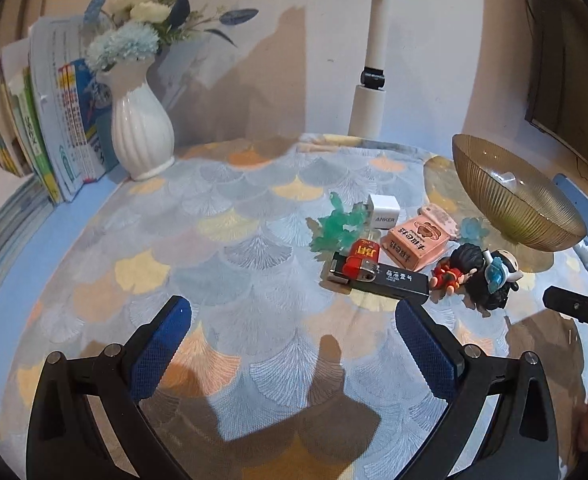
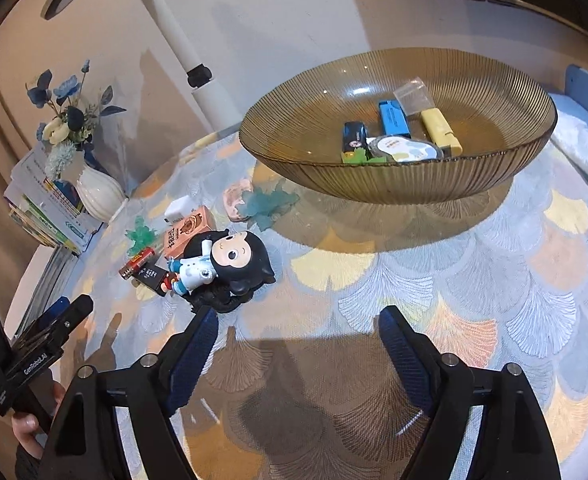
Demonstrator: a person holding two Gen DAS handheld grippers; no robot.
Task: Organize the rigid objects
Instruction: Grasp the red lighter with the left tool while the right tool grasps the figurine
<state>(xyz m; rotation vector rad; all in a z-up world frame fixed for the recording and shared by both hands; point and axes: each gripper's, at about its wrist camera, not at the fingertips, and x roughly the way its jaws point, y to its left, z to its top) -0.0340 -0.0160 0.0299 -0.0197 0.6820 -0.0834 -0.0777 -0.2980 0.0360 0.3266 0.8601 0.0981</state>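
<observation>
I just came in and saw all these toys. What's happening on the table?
A person is tidying small things into the brown glass bowl with two hand-held grippers. Some things are already in it, like a blue lighter and a yellow one. A pile is left on the cloth: a black-haired doll, a pink box, a white charger. The left gripper and right gripper are both open, holding nothing.

A table (image 1: pixel 142 264) draped in a fan-patterned cloth of grey, yellow and orange stands against a pale wall (image 1: pixel 294 40), with a white ribbed vase (image 1: pixel 140 132) of blue and cream flowers, a row of books (image 1: pixel 46 128), a white lamp post (image 1: pixel 369 92) and hard shadows.
</observation>
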